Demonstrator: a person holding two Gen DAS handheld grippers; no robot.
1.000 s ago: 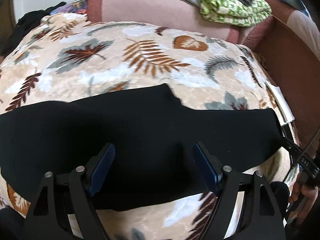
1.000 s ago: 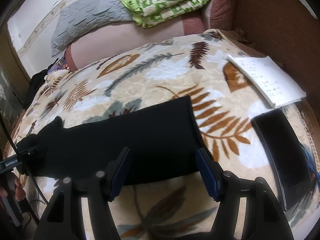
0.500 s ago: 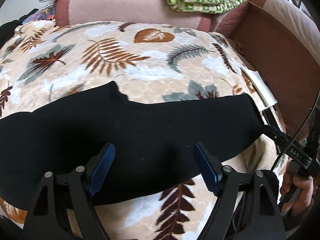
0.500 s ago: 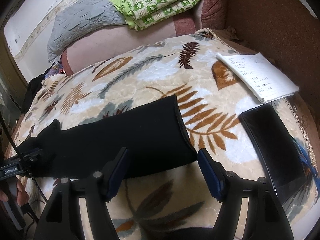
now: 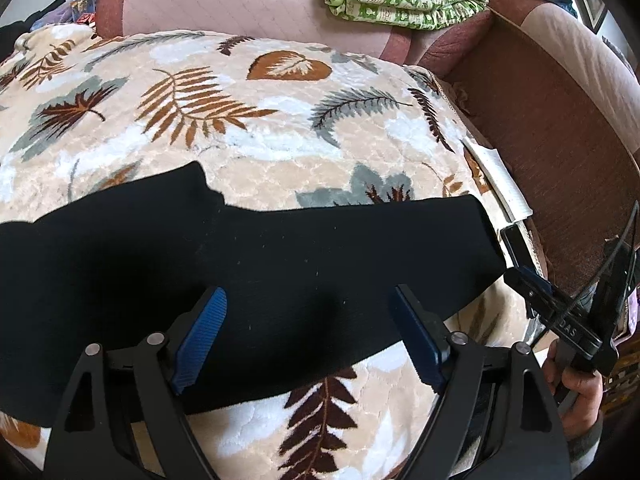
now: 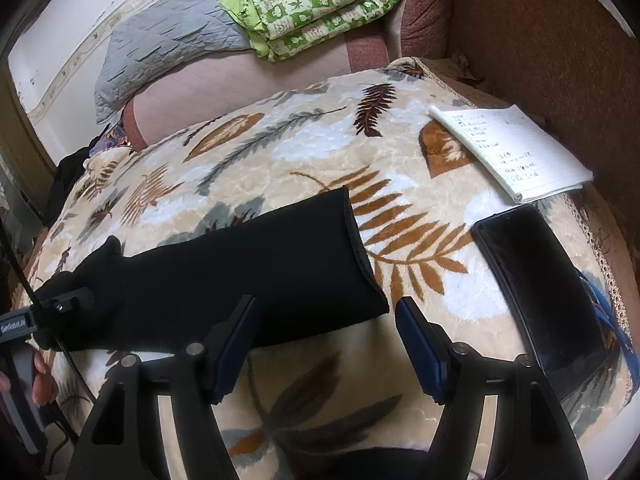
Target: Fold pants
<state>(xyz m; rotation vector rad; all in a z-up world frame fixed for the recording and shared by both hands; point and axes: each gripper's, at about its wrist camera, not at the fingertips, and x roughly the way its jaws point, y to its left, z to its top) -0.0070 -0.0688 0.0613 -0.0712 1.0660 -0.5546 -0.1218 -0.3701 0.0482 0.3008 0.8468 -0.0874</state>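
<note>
Black pants (image 5: 248, 272) lie flat across a leaf-patterned blanket (image 5: 240, 120), folded lengthwise into one long band. My left gripper (image 5: 308, 336) is open and empty, hovering over the band's near edge around its middle. My right gripper (image 6: 326, 344) is open and empty, just in front of the leg-hem end of the pants (image 6: 256, 276), its left finger over the near hem corner. In the left wrist view the right gripper (image 5: 560, 316) shows at the far right, beside the hem end. In the right wrist view the left gripper (image 6: 44, 316) shows at the left edge.
A black phone (image 6: 536, 284) and a white notebook (image 6: 508, 152) lie on the blanket right of the hem. A brown sofa arm (image 6: 560, 40) rises behind them. A green patterned quilt (image 6: 316, 4) and a grey quilt (image 6: 168, 44) sit on the pink backrest (image 5: 240, 4).
Both grippers have pulled back a little toward me and shifted; the right gripper now sits nearer the hem's near corner. The pants have not moved. Both stay open.
</note>
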